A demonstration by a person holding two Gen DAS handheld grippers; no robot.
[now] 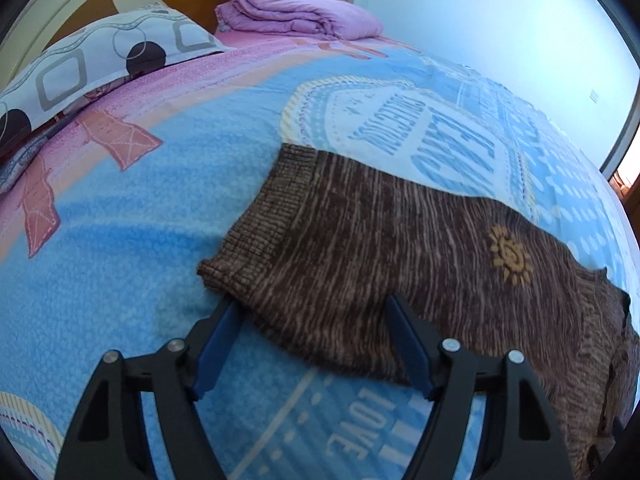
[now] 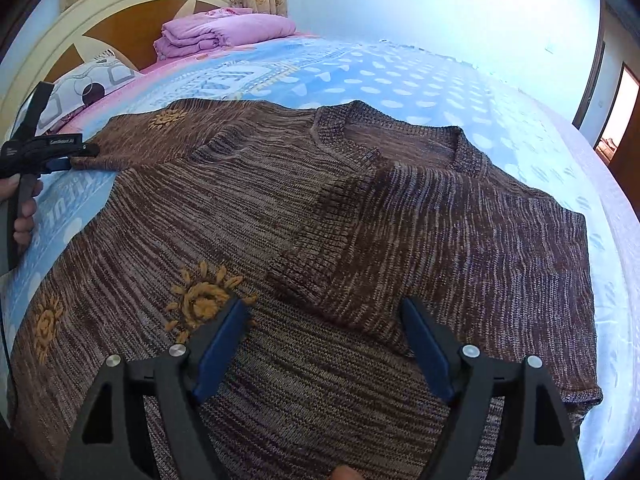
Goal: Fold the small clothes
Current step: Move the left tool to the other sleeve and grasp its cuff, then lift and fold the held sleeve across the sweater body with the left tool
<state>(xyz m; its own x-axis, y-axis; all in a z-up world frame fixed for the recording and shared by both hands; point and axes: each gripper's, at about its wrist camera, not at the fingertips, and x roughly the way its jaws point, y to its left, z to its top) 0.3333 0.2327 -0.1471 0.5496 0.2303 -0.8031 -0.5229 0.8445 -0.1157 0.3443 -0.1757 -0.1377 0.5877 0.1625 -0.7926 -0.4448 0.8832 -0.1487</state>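
Note:
A brown knitted sweater (image 2: 360, 208) with yellow sun emblems lies flat on the bed, neck towards the far side. Its right sleeve (image 2: 340, 248) is folded in across the chest. My right gripper (image 2: 324, 303) hovers open low over the sweater's body, its blue pads on either side of that folded sleeve's near end. The left sleeve (image 1: 360, 232) stretches out sideways, ribbed cuff (image 1: 256, 224) at its end. My left gripper (image 1: 313, 302) stands open at the sleeve's near edge by the cuff, and the knit lies between its fingers. In the right wrist view, the left gripper (image 2: 76, 156) shows at far left.
The bed is covered by a blue printed blanket (image 1: 120, 240). A patterned pillow (image 1: 80, 72) and a folded pink quilt (image 1: 296, 12) lie by the headboard (image 2: 120, 20). A hand (image 2: 24, 208) holds the left gripper. A doorway (image 2: 620, 112) opens at the right.

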